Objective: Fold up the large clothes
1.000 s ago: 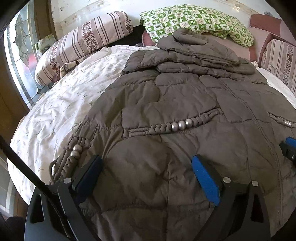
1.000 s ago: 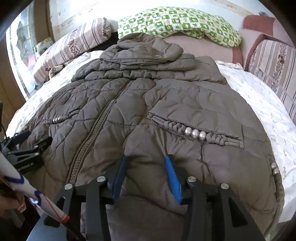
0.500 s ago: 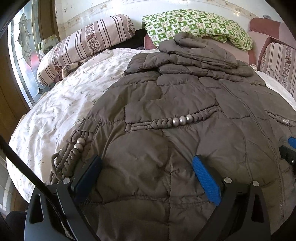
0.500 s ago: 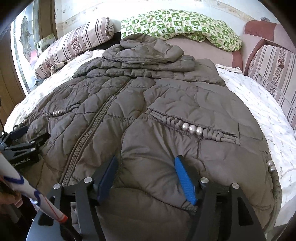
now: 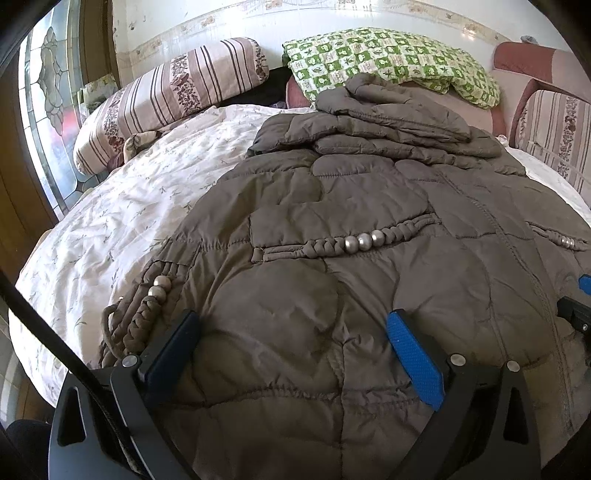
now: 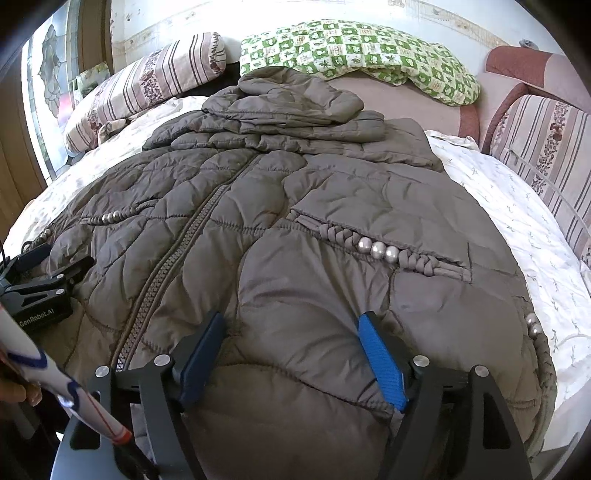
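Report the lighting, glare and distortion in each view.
Left wrist view: daylight from the stained-glass window, fisheye bending the bed, coat sharp. Right wrist view: wall blown out by glare, dark vignette corners, coat sharp.

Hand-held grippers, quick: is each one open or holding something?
Left hand-held gripper: open over the brown quilted puffer coat, gripping nothing.
Right hand-held gripper: jaws opening, coat fabric bulging between them, not pinched.

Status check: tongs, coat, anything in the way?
Left tongs open over the hem. Right tongs opening, pads off the coat. Coat flat on the bed, zipped, sleeves folded in. Nothing blocking.
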`<state>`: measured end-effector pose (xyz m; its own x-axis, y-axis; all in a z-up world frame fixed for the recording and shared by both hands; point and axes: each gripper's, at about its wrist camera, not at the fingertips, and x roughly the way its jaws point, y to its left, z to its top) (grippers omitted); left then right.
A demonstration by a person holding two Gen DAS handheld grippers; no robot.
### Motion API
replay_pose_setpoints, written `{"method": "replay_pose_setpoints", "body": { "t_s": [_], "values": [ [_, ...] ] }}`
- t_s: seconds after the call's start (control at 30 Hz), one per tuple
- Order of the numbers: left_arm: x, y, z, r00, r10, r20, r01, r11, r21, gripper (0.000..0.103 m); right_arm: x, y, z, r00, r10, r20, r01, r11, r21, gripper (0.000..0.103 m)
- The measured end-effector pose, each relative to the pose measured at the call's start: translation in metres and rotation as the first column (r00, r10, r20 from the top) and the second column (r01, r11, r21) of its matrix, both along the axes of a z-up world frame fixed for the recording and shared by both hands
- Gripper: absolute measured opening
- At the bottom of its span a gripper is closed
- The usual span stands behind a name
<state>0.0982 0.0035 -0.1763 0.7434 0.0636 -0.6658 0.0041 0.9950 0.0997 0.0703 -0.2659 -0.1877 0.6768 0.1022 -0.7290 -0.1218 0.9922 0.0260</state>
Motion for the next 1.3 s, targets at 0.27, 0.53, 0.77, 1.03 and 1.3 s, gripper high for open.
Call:
{"method": "replay_pose_setpoints", "body": {
  "t_s": [0.27,0.53,0.77,1.03,1.3],
  "values": [
    [-0.012,0.0,0.001,1.0,-0.001,0.015,0.001,1.0,0.007,0.101,-0.007,0.002,0.001,1.0,-0.006,-0.004,0.006,1.0,-0.022,0.083],
    [-0.031,0.005,0.013,0.999,-0.01,0.037,0.009,1.0,0.011,0.101,-0.015,-0.004,0.008,1.0,0.007,-0.023,-0.007,1.0,0.005,0.084],
    [-0.039,0.055,0.045,0.995,0.094,0.03,-0.089,0.985,-0.146,0.101,-0.039,-0.059,0.046,0.997,-0.053,0.05,0.043,0.98,0.195,0.084],
    [-0.028,0.15,0.055,0.969,0.216,-0.121,-0.247,0.877,-0.411,0.101,-0.052,-0.184,0.046,0.94,-0.337,-0.044,0.329,0.867,0.374,0.084],
    [-0.02,0.176,0.022,0.963,0.133,-0.236,-0.251,0.769,-0.588,0.09,-0.049,-0.209,0.007,0.923,-0.32,-0.217,0.385,0.722,0.575,0.071]
  ]
}}
